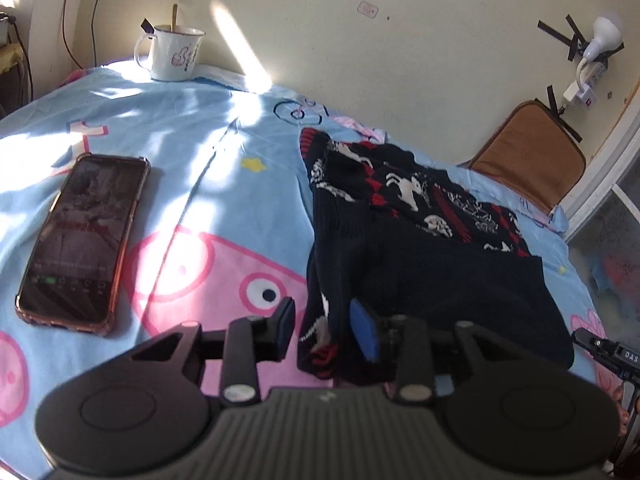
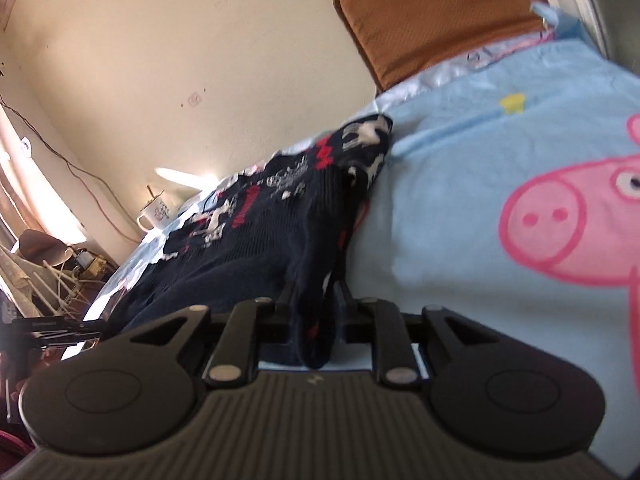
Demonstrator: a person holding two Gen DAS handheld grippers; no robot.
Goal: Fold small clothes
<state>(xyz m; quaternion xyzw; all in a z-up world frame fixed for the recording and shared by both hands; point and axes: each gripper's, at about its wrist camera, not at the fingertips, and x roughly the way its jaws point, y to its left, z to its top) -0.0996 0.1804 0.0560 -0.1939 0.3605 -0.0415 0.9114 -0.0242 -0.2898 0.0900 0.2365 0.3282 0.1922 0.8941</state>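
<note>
Sweater [image 1: 420, 248] (dark knit) lies lengthwise near-to-far; right gripper [image 2: 314, 300] clamps its near edge, left gripper [image 1: 326, 330] open astride hem.

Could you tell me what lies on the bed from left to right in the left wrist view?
Phone → mug, farther back → dark knitted garment → brown cushion at the far right edge.
</note>
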